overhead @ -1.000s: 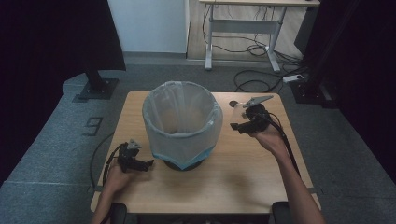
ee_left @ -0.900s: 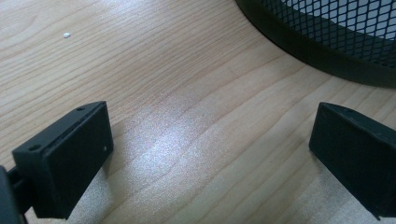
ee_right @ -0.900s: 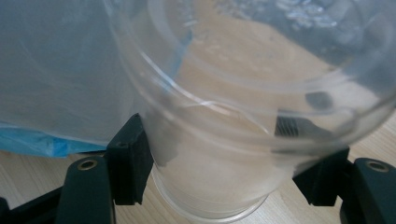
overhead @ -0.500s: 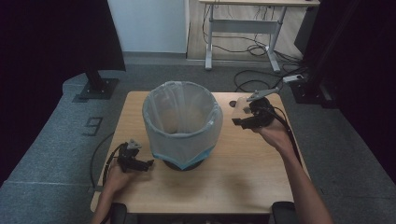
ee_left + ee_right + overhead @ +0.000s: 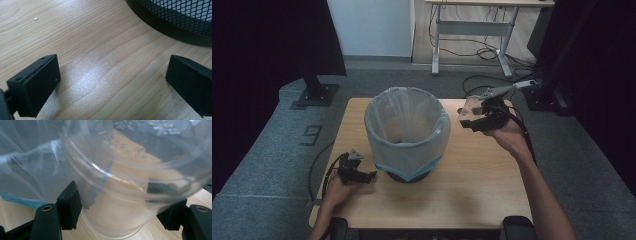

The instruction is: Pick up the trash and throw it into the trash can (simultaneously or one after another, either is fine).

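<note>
A black mesh waste bin (image 5: 406, 132) lined with a thin white bag stands in the middle of the wooden table (image 5: 472, 190). To its right, my right gripper (image 5: 469, 121) is shut on a clear plastic cup (image 5: 471, 106), lifted off the table near the bin's rim. In the right gripper view the cup (image 5: 130, 182) sits between the jaws of the right gripper (image 5: 121, 211), with the bag (image 5: 32, 165) behind it on the left. My left gripper (image 5: 367, 175) rests low on the table left of the bin's base. Its jaws (image 5: 113, 85) stand wide apart over bare wood.
The bin's black base (image 5: 175, 22) curves across the top right of the left gripper view. A tiny white speck (image 5: 36, 18) lies on the wood. Beyond the table are a desk frame (image 5: 472, 30), floor cables (image 5: 482, 85) and a black stand (image 5: 314, 90).
My right gripper has risen a little and drifted left toward the bin's rim with the cup in it. The left gripper has stayed put.
</note>
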A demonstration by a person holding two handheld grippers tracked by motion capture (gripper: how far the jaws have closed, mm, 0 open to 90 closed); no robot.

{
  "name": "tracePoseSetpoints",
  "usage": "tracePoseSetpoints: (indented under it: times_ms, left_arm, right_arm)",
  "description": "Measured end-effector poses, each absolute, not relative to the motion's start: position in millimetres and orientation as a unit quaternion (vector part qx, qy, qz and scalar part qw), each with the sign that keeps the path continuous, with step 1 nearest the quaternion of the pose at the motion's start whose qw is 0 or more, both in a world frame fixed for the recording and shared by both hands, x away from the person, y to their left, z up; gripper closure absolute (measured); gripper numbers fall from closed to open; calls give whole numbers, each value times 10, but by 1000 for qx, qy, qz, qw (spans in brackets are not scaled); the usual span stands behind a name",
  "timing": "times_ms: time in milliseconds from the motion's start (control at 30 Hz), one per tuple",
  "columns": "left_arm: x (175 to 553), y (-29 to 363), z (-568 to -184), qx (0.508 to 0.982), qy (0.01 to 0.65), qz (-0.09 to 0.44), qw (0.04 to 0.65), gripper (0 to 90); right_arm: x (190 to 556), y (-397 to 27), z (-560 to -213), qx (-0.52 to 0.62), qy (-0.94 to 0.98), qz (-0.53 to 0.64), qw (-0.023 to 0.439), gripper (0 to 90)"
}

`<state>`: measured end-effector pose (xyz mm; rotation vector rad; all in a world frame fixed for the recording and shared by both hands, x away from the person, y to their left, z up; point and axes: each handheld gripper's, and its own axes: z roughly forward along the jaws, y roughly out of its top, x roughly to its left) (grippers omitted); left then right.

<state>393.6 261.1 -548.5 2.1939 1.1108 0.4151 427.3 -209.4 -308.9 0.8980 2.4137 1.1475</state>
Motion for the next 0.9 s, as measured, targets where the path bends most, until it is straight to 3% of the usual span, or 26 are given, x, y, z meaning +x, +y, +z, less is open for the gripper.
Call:
tracePoseSetpoints:
  times_ms: [900]
  left_arm:
    - [3936,2611,-5485,834,422,158,318,0]
  right_arm:
    - [4298,-1705,-2639,270,855,420,142,303]
